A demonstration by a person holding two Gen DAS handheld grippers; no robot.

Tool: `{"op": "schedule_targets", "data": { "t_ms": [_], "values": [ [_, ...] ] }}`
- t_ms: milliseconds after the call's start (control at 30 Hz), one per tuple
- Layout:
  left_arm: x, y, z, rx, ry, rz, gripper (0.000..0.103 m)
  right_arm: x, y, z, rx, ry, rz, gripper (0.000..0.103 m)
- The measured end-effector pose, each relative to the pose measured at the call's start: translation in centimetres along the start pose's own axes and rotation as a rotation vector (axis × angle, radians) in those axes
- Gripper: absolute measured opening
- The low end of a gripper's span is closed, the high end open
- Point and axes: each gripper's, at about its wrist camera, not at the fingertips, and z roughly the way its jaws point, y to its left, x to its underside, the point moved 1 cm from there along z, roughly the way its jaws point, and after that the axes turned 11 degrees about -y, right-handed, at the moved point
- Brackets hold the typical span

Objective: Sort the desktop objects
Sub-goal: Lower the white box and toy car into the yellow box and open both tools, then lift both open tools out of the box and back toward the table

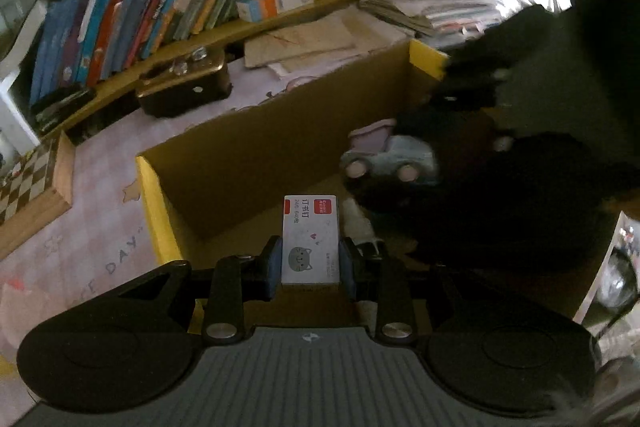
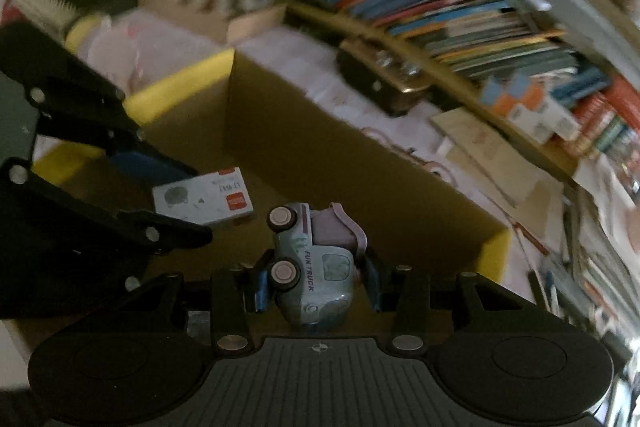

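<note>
Hovering over the open cardboard box (image 1: 280,147), the left gripper (image 1: 311,259) has its jaws clamped on the long sides of a small staple box (image 1: 311,239), light, stiff and flat-faced, so the hold looks secure. Beside it, the right gripper (image 2: 316,279) has its jaws clamped across a toy truck (image 2: 316,259), a hard, rounded shell that could pivot or slip; its flat flanks suit the pads best. Ahead of both, the box's yellow-edged walls (image 2: 180,83) leave open room below, though the grippers sit close together.
</note>
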Motion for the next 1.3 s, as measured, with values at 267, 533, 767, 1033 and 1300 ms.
{"op": "schedule_targets", "data": {
  "t_ms": [267,533,767,1033,1300],
  "values": [
    [0.4,-0.6,0.9,0.000,0.027,0.022,0.028,-0.6,1.1,3.3,-0.034,0.079,-0.135,0.043],
    [0.2,-0.6,0.7,-0.009,0.027,0.021,0.028,-0.6,1.0,4.8,-0.066,0.113,-0.149,0.044],
    [0.1,0.1,-1.6,-0.090,-0.079,-0.026,0.064,-0.9,-0.1,3.3,-0.058,0.057,-0.102,0.051],
    [-0.8,2.7,-7.9,-0.135,-0.297,-0.217,0.082,-1.6,-2.8,-2.8,-0.023,-0.131,0.113,0.065],
    [-0.2,2.1,-13.0,-0.183,-0.403,-0.306,0.092,-0.6,-2.9,-8.3,0.069,-0.286,0.294,0.066]
  ]
}}
